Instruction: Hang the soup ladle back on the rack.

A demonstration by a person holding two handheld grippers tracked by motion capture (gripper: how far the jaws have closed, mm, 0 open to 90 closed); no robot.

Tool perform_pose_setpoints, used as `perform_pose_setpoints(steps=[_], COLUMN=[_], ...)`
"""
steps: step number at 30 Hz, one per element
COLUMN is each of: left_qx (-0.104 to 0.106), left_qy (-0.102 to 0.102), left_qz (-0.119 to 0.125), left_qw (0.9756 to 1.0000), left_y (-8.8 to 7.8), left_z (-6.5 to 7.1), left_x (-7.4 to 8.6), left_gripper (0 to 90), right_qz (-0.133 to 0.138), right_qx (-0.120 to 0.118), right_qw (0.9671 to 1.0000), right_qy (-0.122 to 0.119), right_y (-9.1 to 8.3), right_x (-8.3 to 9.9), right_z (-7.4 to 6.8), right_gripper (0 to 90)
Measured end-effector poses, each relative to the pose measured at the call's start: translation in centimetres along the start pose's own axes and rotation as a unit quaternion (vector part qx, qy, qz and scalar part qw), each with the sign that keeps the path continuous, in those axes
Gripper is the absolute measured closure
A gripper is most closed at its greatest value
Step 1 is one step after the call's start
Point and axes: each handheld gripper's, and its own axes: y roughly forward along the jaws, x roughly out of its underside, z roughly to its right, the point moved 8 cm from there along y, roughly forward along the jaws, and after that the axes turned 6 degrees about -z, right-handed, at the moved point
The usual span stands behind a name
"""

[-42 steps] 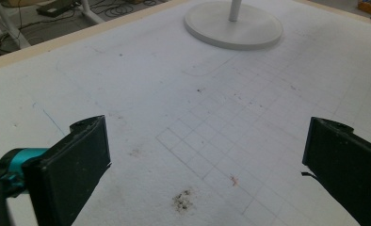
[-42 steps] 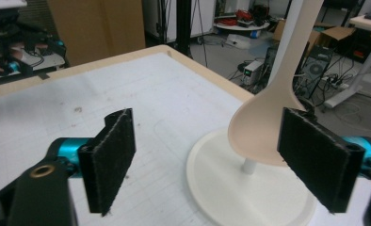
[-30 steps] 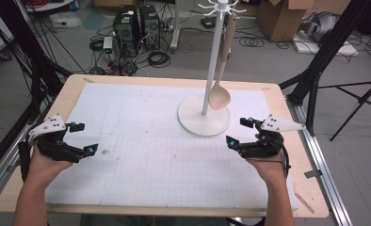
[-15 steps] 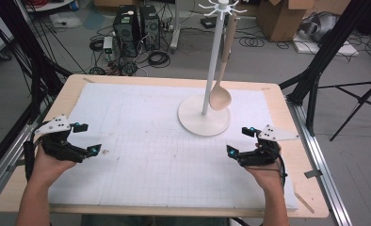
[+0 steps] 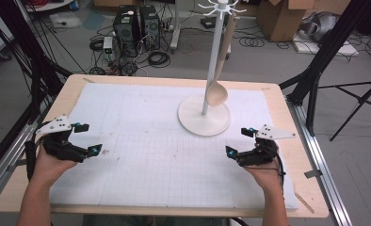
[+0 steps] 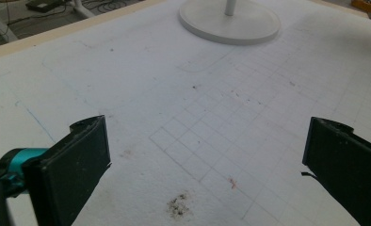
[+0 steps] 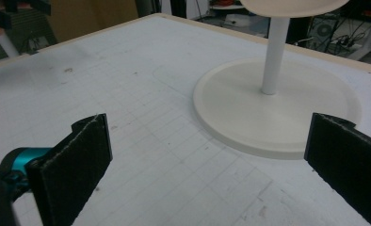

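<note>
A white rack with a round base (image 5: 204,120) and a thin pole (image 5: 213,56) stands at the back right of the white gridded mat (image 5: 150,155). A pale wooden spoon (image 5: 218,92) hangs from the rack's top hooks, bowl down, just above the base. My left gripper (image 5: 88,139) rests low at the mat's left edge, open, with bare mat between its jaws (image 6: 207,155). At the right, my right gripper (image 5: 239,141) is open too, just in front of the base (image 7: 273,113), holding nothing. The spoon bowl (image 7: 292,5) hangs above in the right gripper view.
The mat lies on a wooden table (image 5: 282,113) with a black frame post at each side. Computers (image 5: 134,26), cables and cardboard boxes (image 5: 280,19) sit on the floor behind. A dark stain (image 6: 179,207) marks the mat near the left gripper.
Both hands have drawn back toward the near edge of the table. The right gripper moved away from the rack base. Both stay open.
</note>
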Motion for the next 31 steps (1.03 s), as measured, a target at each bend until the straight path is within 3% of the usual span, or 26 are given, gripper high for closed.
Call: perform_pose_setpoints(steps=[14,31], left_qx=[0.006,0.001], left_qy=[0.001,-0.002], left_qz=[-0.004,-0.005], left_qw=[1.0,1.0], left_y=[0.69,0.47], left_z=[0.42,0.08], left_x=[0.07,0.18], left_gripper=[1.7,1.7], right_qz=[0.001,-0.016], right_qx=[0.003,0.0], right_qw=[0.9999,0.9999], right_qy=[0.01,0.001], right_y=[-0.48,0.17], right_x=[0.05,0.34], right_z=[0.22,0.02], right_gripper=[0.1,0.2])
